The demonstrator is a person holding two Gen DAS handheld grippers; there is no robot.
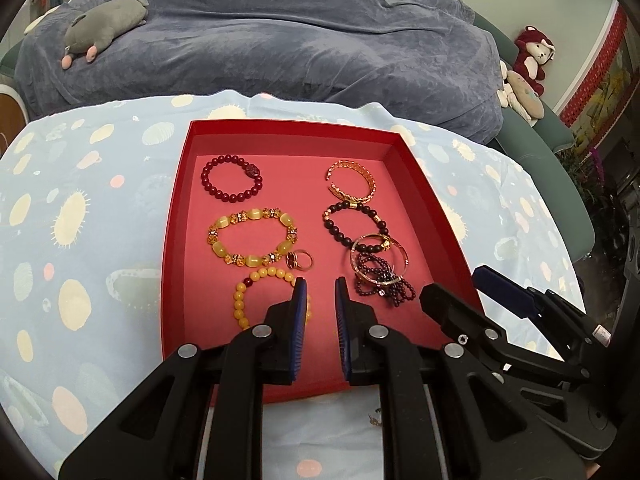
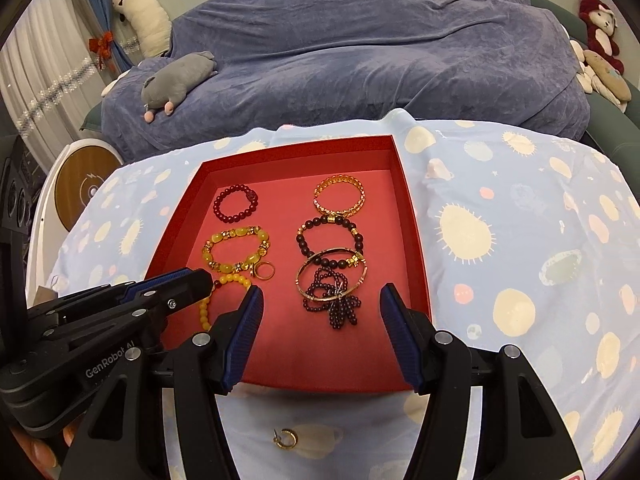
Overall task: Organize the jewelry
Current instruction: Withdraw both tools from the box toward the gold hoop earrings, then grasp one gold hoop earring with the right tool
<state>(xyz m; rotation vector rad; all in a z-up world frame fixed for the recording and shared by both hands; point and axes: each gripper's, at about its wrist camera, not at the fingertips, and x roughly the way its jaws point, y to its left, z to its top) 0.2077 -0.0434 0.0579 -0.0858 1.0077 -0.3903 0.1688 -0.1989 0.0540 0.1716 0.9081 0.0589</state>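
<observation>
A red tray point(image 1: 176, 208) point(image 2: 416, 240) on the blue patterned cloth holds several bracelets: dark red beads point(image 1: 231, 178), a gold cuff point(image 1: 354, 181), yellow stones point(image 1: 252, 236), dark beads point(image 1: 354, 224), a thin bangle point(image 1: 380, 258) over a purple bead strand point(image 1: 384, 286), yellow beads point(image 1: 256, 296) and a ring point(image 1: 302, 260). A small gold earring point(image 2: 286, 438) lies on the cloth in front of the tray. My left gripper point(image 1: 320, 300) is open and empty over the tray's near part. My right gripper point(image 2: 322, 300) is open wide and empty, just short of the purple strand point(image 2: 336, 304).
A sofa under a blue-grey cover point(image 1: 280, 40) stands behind the table, with a grey plush toy point(image 1: 104, 20) and other plush toys point(image 2: 600, 24) on it. A round white device point(image 2: 76, 188) is at the left. The cloth-covered table point(image 2: 520, 260) extends to the right of the tray.
</observation>
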